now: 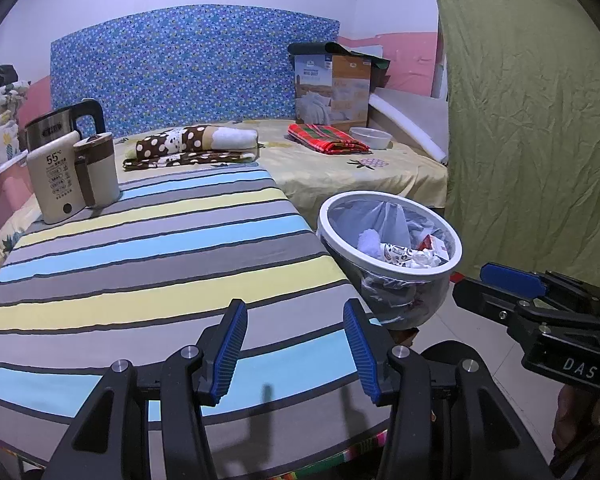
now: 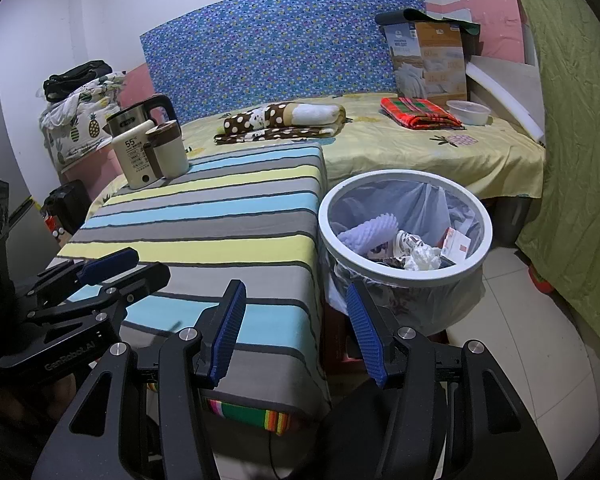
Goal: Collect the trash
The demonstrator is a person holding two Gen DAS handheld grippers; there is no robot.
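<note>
Near the lens, left gripper (image 1: 296,348) open and empty over striped table's (image 1: 140,272) front edge; right gripper (image 2: 296,332) likewise, at its right corner. Trash (image 2: 416,252) already binned in the bin (image 2: 485,254) beside that corner; probably finishing, next needing a last scan. Readable: "55°C" on the warmer (image 1: 58,176), "DAS", "GenRobot.AI".

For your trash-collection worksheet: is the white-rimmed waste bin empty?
No, the white-rimmed waste bin already holds crumpled paper and a small carton.
</note>
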